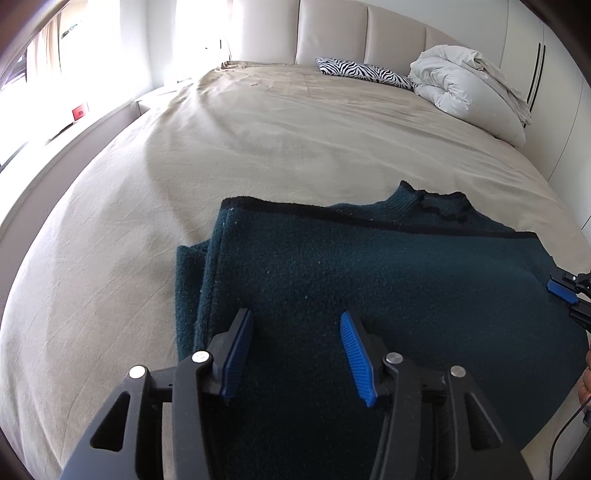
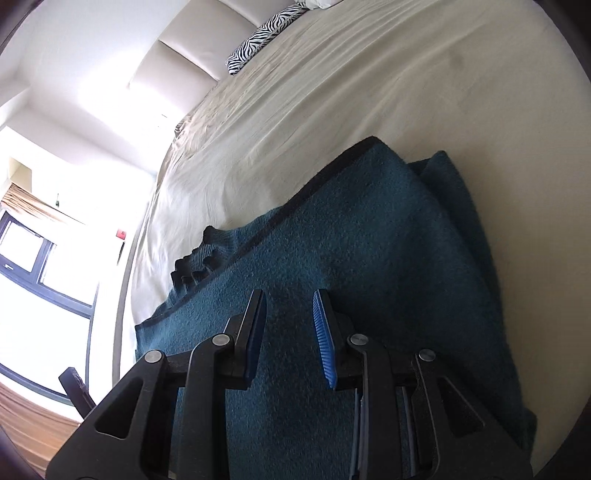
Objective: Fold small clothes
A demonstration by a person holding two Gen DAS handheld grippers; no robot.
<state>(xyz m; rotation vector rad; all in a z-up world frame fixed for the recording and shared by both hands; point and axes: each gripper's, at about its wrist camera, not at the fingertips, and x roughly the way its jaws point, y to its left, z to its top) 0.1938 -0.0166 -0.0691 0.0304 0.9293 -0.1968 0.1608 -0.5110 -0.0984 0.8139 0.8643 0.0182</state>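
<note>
A dark teal knit sweater [image 1: 369, 280] with black trim lies folded on the beige bed sheet [image 1: 258, 140]; its lower half is laid over the upper part and the collar [image 1: 439, 201] peeks out beyond the black hem. My left gripper [image 1: 295, 317] is open and empty just above the sweater's near left part. My right gripper [image 2: 290, 299] is open and empty over the sweater [image 2: 369, 258], and its blue fingertips [image 1: 561, 290] show at the right edge of the left wrist view.
A zebra-print pillow [image 1: 365, 72] and a bundled white duvet [image 1: 469, 85] lie at the padded headboard [image 1: 369, 33]. A bright window is on the left, with a low ledge [image 1: 92, 125] beside the bed.
</note>
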